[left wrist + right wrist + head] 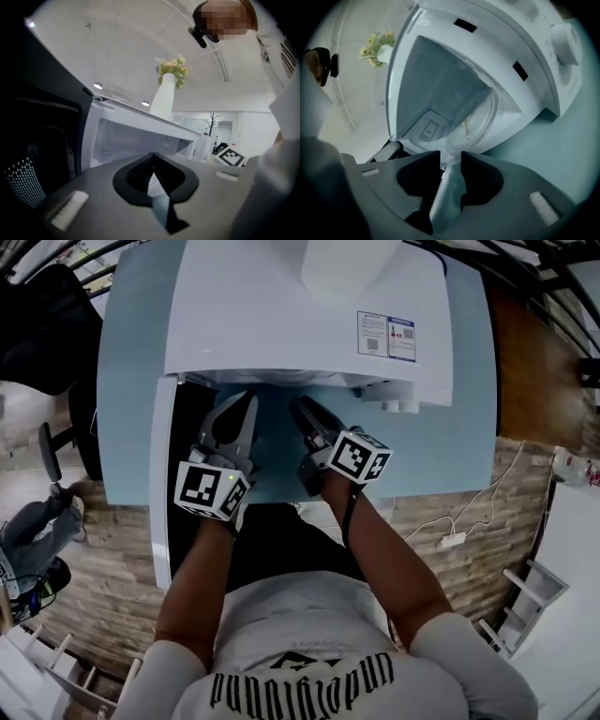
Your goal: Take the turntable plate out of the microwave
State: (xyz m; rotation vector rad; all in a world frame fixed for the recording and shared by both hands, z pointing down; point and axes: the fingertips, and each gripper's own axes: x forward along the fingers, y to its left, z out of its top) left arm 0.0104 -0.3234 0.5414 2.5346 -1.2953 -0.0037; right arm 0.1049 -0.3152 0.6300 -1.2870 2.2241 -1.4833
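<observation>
A white microwave point(300, 315) stands on a light blue table point(131, 381) with its door point(161, 474) swung open to the left. The glass turntable plate point(476, 119) lies inside the cavity; only the right gripper view shows it, while the microwave's top hides it in the head view. My left gripper point(242, 409) is in front of the opening, shut and empty, with its tips meeting point(152, 165). Beside it, my right gripper point(302, 411) points into the cavity. Its jaws stand open point(450, 159) with nothing between them, short of the plate.
A white vase with flowers point(165, 96) stands on top of the microwave. The control knob point(566, 44) is on the microwave's right side. The open door's dark inner face point(42, 154) lies close on the left. A power strip point(453, 540) lies on the floor at the right.
</observation>
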